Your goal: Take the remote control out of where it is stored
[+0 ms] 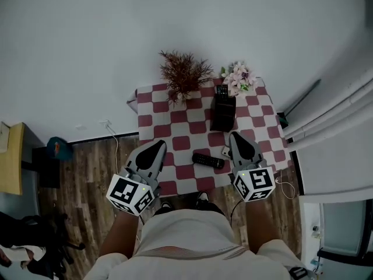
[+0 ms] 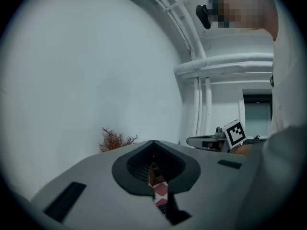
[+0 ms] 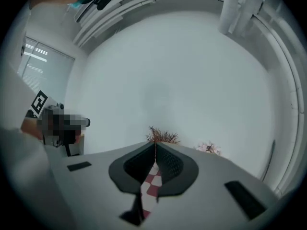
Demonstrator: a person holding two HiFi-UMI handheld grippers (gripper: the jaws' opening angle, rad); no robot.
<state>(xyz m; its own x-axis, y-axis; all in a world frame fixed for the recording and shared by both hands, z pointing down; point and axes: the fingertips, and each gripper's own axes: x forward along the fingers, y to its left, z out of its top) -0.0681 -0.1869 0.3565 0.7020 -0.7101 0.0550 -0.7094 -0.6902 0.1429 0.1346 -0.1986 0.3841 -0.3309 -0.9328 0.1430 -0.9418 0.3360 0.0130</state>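
A black remote control point(image 1: 207, 160) lies flat on the red-and-white checked table point(image 1: 152, 107), near its front edge. Behind it stands a black holder point(image 1: 223, 114) with a second remote point(image 1: 221, 90) sticking out of its top. My left gripper point(image 1: 157, 145) hangs over the table's front left corner, apart from the lying remote, jaws shut with nothing between them point(image 2: 153, 144). To the right of that remote, my right gripper point(image 1: 235, 136) is also shut and empty point(image 3: 155, 145). Both grippers point level toward the wall.
A dried brown plant point(image 1: 183, 74) and a pale flower bunch point(image 1: 239, 77) stand at the table's back edge against the white wall. A small white thing point(image 1: 224, 152) lies by the right gripper. White pipes point(image 1: 326, 118) run at right; a wooden cabinet point(image 1: 11, 159) stands at left.
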